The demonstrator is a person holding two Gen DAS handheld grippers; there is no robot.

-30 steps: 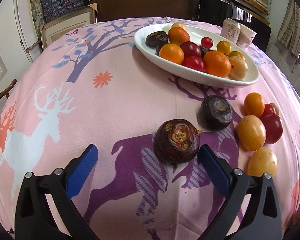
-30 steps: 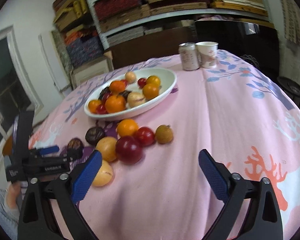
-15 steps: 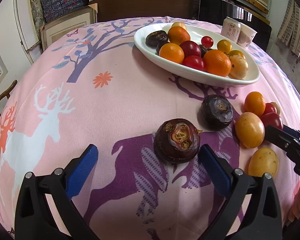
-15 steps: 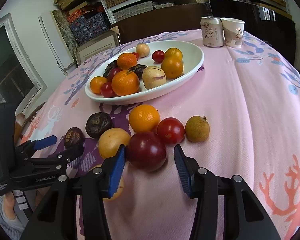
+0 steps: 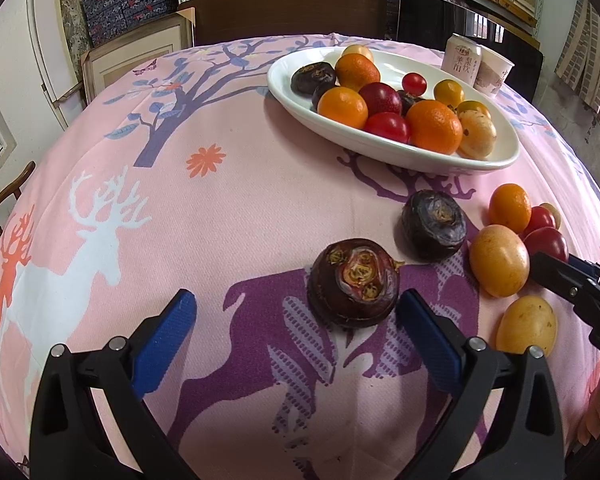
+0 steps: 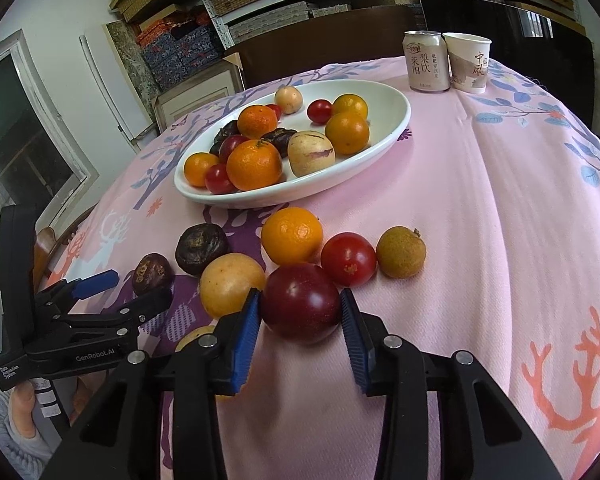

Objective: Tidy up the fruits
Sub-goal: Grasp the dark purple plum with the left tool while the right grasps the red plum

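Setting: a round table under a pink tablecloth (image 6: 480,208) printed with deer and trees; shelves of boxes fill the far wall.
Right gripper (image 6: 300,326): low at the near edge of the loose fruit, its jaws closing on a dark red plum (image 6: 300,302); both blue pads (image 6: 247,326) lie against the plum's sides, and the plum rests on the cloth.
Left gripper (image 5: 296,334): jaws wide and holding nothing, hovering over the cloth at the left side of the table; a dark purple fruit with a broken top (image 5: 354,282) lies on the cloth just ahead of its right pad.
Loose fruit: around the plum, touching or nearly so, lie a yellow fruit (image 6: 232,284) to the left, an orange (image 6: 292,234) beyond it, a red tomato (image 6: 348,258) to the right and a small brown fruit (image 6: 401,252) further right. A second dark fruit (image 6: 201,246) lies left of the orange.
Plate: a white oval plate (image 6: 388,128) sits further back, holding oranges, tomatoes, dark fruits and a pale striped fruit (image 6: 311,154).
Far edge: a drink can (image 6: 426,60) and a paper cup (image 6: 469,62) stand side by side.
Person: a hand (image 6: 24,400) at the left holds the left gripper's handle.
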